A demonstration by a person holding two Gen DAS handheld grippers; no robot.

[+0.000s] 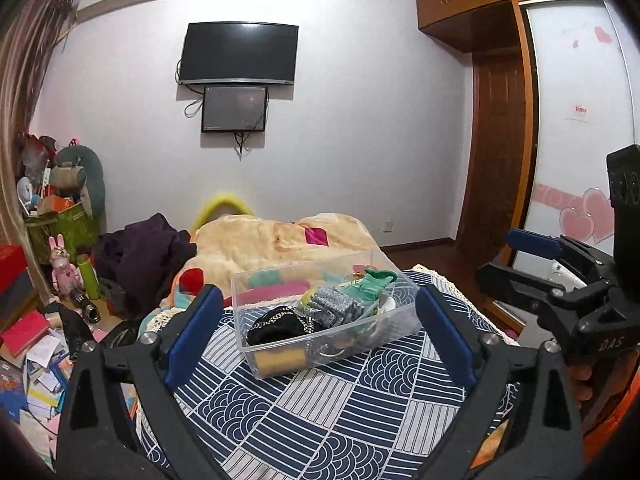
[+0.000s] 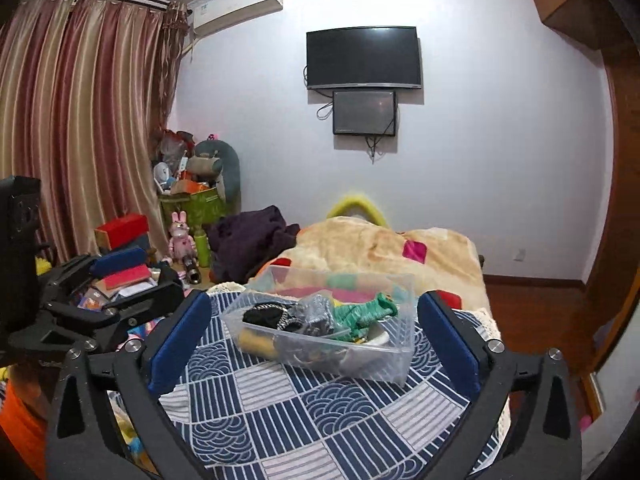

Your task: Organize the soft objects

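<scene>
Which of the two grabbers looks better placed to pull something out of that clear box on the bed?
Nearly even. Both the left gripper and the right gripper are open, empty and frame the box. Probably left: the black sock lies near its centre, though the difference is slight.

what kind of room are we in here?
Most likely a home bedroom: a bed with a patterned cover and a blanket, a wall-mounted TV, and a wardrobe with a sliding door. A clear bin of socks sits on the bed.

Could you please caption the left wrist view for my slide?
Open left gripper faces a clear bin of socks on the patterned bedspread.
</scene>
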